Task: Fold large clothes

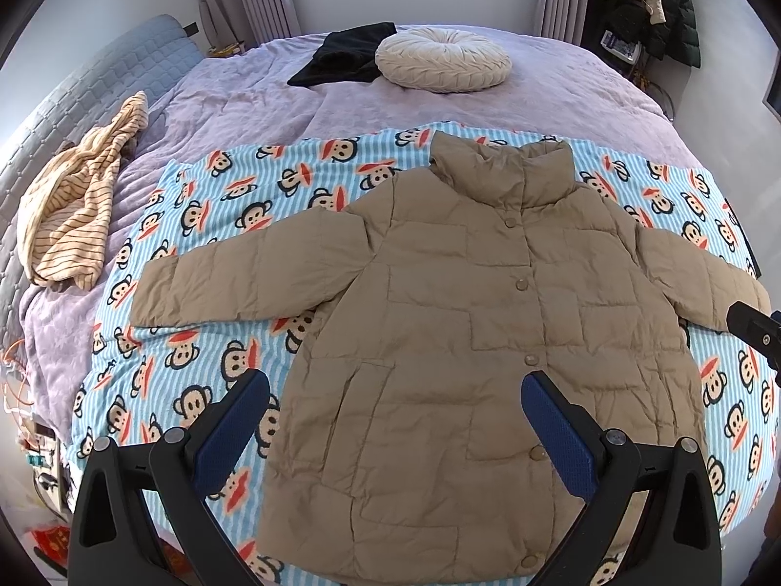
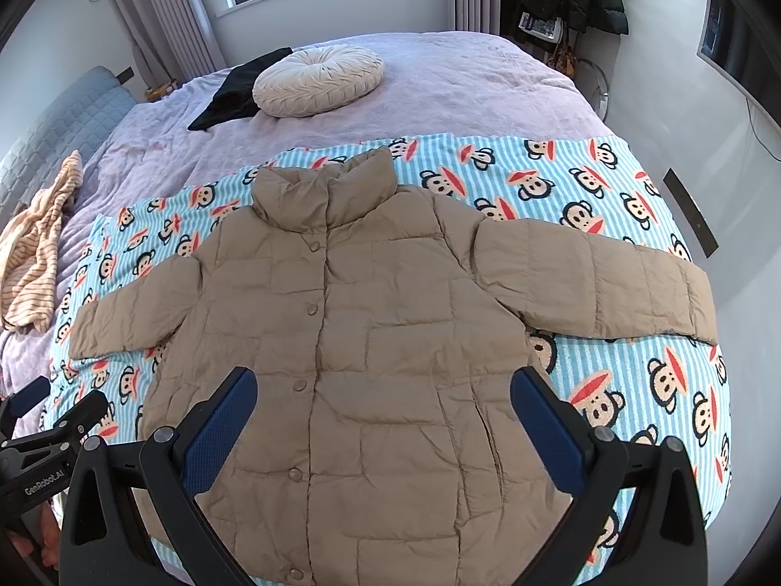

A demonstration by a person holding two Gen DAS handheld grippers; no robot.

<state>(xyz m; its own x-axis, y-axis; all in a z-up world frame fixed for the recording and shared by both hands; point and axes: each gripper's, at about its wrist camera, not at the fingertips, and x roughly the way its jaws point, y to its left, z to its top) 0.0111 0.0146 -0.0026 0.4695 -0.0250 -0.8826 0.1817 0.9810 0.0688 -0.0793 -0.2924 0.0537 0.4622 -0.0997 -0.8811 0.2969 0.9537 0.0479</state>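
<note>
Your left gripper (image 1: pixel 395 405) and right gripper (image 2: pixel 383 403) match: black frames, blue textured finger pads (image 2: pixel 222 432), round silver pivot screws.

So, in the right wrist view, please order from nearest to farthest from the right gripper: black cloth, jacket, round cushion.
1. Jacket, directly under the right gripper.
2. Round cushion, far on the bed.
3. Black cloth, beside the cushion, left; too close to call.

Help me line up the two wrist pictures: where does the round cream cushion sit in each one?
Left wrist view: the round cream cushion lies top centre, slightly right, on the lilac bedcover.
Right wrist view: the cushion lies upper left of centre.
Shared landmark: the black garment tucked against the cushion's left edge in both views, beyond the tan jacket's collar.
</note>
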